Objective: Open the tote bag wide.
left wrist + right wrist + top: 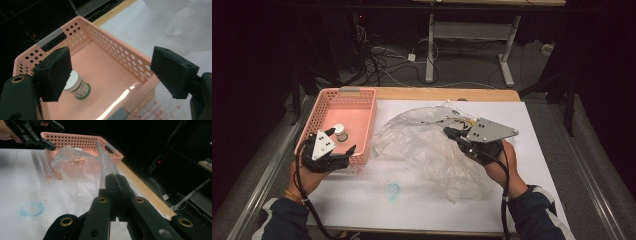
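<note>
Our right gripper (115, 180) jaws clamp the clear plastic bag (427, 145); left gripper (110, 72) jaws stand apart above the pink perforated basket (117, 53) w/ small white jar (76, 86). Thin film may slip out.

Clear crumpled plastic bag (427, 145), lifted at one edge, draped across white table cover beside pink basket (362, 107)

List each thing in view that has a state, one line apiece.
Left tongs: open, empty, above the basket.
Right tongs: shut on the plastic bag.
Plastic bag: crumpled, one edge pinched and lifted.
Pink basket: upright, holding one jar.
Small jar: capped, upright.
</note>
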{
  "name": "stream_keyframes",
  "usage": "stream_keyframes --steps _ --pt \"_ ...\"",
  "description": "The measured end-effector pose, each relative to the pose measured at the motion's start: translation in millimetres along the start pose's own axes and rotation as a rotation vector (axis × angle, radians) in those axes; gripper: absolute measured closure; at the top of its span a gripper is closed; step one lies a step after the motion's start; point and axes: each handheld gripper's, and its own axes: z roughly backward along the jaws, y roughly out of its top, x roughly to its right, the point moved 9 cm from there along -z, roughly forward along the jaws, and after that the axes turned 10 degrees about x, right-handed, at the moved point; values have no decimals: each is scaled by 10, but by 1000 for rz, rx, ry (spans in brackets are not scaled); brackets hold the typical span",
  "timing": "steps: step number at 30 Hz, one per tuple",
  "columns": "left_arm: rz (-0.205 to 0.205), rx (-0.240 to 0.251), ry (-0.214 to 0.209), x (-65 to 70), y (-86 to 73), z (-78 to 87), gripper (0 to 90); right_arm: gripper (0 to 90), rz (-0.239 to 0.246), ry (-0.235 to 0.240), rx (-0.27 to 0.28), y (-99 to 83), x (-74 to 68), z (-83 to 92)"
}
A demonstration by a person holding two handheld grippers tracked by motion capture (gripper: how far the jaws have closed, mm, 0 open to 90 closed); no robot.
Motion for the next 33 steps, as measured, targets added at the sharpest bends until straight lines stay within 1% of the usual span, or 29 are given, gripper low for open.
stream_keyframes --steps 1,2,4,6,8,9,10,11,12,14,16,17,18,19,20,21,23,24,25,27,28,29,30,31,33 --pt "4 -20 6 -51 -13 -41 169 900 -4 -2 4 18 5 -2" --pt "11 -44 -1 -94 -31 -88 170 900 -2 -1 9 31 6 -7" --pt "10 -94 1 -182 -69 -204 170 900 -3 -3 11 36 0 -18" --pt "31 -148 -11 -259 -101 -327 171 900 -11 -3 19 42 1 -22" --pt "32 -198 -16 -332 -128 -446 177 900 -11 -3 25 51 5 -18" --pt "35 -223 -27 -370 -146 -506 181 900 -11 -8 30 56 9 -17" --pt "49 -258 -33 -412 -161 -566 195 900 -8 -12 37 61 17 -23" --pt "49 -275 -14 -472 -159 -618 195 900 -8 -12 37 61 17 -23" --pt "52 -286 -5 -523 -154 -662 199 900 -10 -10 34 56 13 -32" --pt "74 -310 5 -606 -167 -743 201 900 -7 -5 31 39 5 -57" --pt "83 -355 1 -652 -226 -819 201 900 -3 3 24 12 -17 -79" --pt "83 -385 -6 -663 -271 -855 206 900 -6 8 21 -2 -27 -89" --pt "93 -425 -17 -672 -333 -888 207 900 -6 12 18 -13 -30 -97" --pt "105 -484 -11 -693 -414 -921 207 900 -8 15 15 -23 -33 -104" --pt "120 -544 4 -722 -495 -948 207 900 -10 15 14 -32 -36 -111" --pt "135 -578 14 -744 -557 -974 208 900 -8 17 12 -42 -38 -118" --pt "164 -599 23 -787 -617 -1003 225 900 -7 25 9 -59 -58 -127" --pt "176 -600 19 -799 -616 -1009 229 900 -4 25 8 -66 -70 -128" --pt "177 -593 10 -802 -604 -1012 275 900 0 27 7 -72 -80 -128" --pt "179 -591 11 -811 -607 -1020 340 900 2 32 8 -79 -91 -130" --pt "187 -591 -8 -800 -616 -1022 402 900 0 34 7 -83 -93 -134" --pt "186 -594 -11 -801 -621 -1022 445 900 -3 33 8 -86 -95 -137" --pt "183 -593 -12 -805 -623 -1020 468 900 -1 33 8 -91 -94 -139" --pt "178 -593 -16 -806 -625 -1019 468 900 -2 33 7 -96 -95 -139" --pt "164 -597 -2 -826 -632 -1015 471 900 -3 25 5 -101 -87 -135"
